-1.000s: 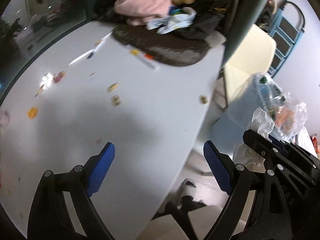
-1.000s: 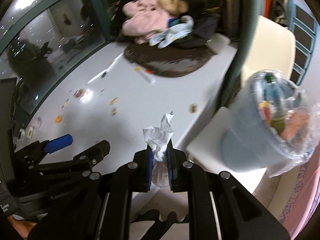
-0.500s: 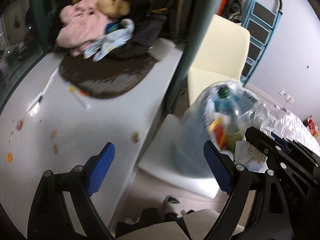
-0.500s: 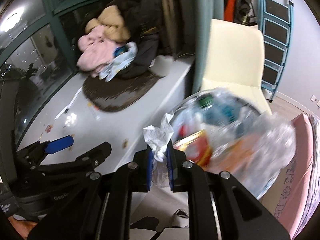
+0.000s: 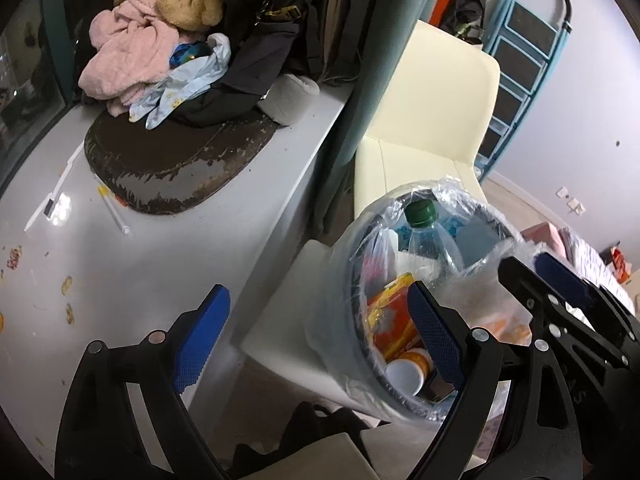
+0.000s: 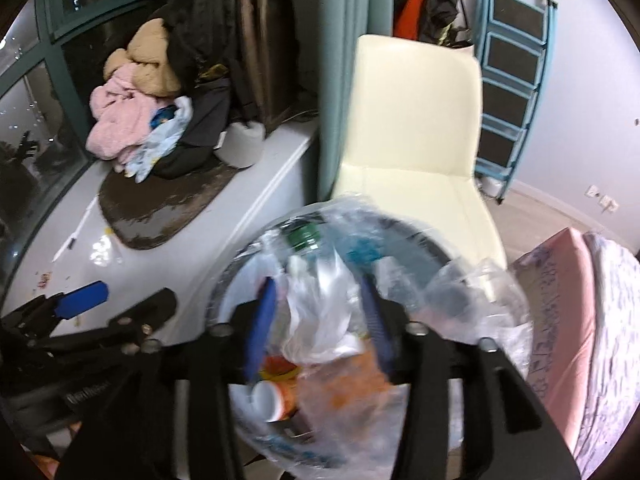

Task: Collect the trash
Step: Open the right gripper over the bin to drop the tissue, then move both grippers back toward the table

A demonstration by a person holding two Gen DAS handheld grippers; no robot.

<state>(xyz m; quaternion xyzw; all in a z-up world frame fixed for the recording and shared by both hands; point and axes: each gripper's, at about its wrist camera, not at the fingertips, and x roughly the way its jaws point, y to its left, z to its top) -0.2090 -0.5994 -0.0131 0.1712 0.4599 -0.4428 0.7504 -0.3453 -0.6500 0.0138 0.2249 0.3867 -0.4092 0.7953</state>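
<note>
A grey trash bin point(image 5: 340, 320) lined with a clear plastic bag stands on a low white stool beside the white table point(image 5: 140, 264). It holds a green-capped bottle point(image 5: 420, 212), an orange pack and cups. My right gripper point(image 6: 320, 320) hangs open right over the bin's mouth point(image 6: 420, 240). The crumpled white tissue point(image 6: 320, 320) lies loose between its spread fingers among the trash. My left gripper point(image 5: 316, 340) is open and empty, held over the table edge and the bin's left side. The right gripper also shows in the left wrist view point(image 5: 560, 292).
A cream chair point(image 5: 432, 128) stands behind the bin, with a blue step ladder point(image 5: 520, 60) against the wall. A pile of clothes point(image 5: 160, 52) and a worn dark mat point(image 5: 168, 160) lie at the table's far end. Small scraps point(image 5: 68, 284) and pens dot the table. A pink bed point(image 6: 580, 340) is on the right.
Both grippers swung right from the table to the bin. The right gripper, shut on the tissue before, has opened over the bin and the tissue is loose.
</note>
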